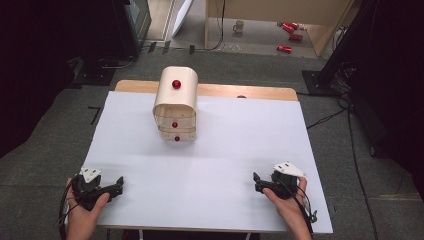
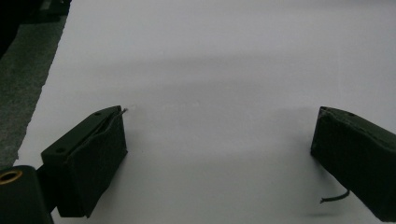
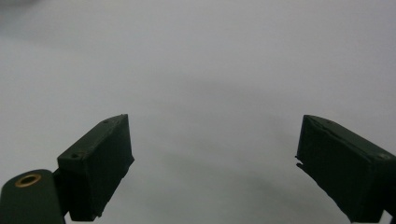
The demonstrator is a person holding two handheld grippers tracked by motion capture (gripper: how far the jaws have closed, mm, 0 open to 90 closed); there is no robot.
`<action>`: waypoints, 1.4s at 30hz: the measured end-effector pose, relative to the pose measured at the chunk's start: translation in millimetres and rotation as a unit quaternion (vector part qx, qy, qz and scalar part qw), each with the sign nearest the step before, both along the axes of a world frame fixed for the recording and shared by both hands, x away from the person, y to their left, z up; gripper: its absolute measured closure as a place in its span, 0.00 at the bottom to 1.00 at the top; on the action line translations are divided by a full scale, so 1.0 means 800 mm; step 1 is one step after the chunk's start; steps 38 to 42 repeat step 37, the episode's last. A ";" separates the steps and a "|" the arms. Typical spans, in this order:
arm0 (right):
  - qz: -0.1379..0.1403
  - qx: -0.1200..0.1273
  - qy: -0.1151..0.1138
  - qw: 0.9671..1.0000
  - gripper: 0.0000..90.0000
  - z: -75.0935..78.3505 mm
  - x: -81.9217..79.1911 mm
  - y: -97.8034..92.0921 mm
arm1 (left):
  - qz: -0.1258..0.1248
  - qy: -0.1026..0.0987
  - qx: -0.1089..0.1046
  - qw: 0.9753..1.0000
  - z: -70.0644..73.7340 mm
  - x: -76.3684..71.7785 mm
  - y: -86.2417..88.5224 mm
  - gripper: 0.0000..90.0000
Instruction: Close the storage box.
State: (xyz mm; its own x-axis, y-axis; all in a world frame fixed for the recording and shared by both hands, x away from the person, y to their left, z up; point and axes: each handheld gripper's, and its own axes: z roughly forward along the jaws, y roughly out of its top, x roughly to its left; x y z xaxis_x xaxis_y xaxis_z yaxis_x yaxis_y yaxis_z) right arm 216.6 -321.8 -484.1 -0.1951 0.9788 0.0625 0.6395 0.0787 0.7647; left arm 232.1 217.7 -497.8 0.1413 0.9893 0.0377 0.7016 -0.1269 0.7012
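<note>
One wooden drawer box (image 1: 175, 105) is standing at the far middle of the white table (image 1: 210, 170), showing three red knobs (image 1: 176, 84); its drawer seams are hard to make out; two grippers are resting near the front edge, well apart from it; the left gripper (image 1: 119, 183) and right gripper (image 1: 256, 181) are both gaping wide, holding nothing.

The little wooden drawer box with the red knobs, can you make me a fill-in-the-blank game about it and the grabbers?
1. Each knob on the wooden drawer box is coloured ____.
2. The box stands on a sheet coloured ____.
3. The left gripper and the right gripper both have their jaws ____.
4. The number of knobs on the box is ____.

Missing words: red; white; open; three
</note>
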 end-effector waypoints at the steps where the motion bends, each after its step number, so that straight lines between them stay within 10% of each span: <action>1: 0.000 0.000 0.000 1.000 0.12 0.000 0.000 0.000 | 0.000 0.000 0.000 1.000 0.000 0.000 0.000 0.04; 12: -0.044 -0.042 0.021 0.998 0.11 -0.020 -0.005 -0.044 | 0.001 -0.001 -0.001 1.000 0.000 0.000 0.000 0.04; 42: -0.044 -0.027 0.025 0.998 0.11 -0.024 -0.003 -0.046 | 0.000 0.000 0.000 1.000 0.000 0.000 0.000 0.04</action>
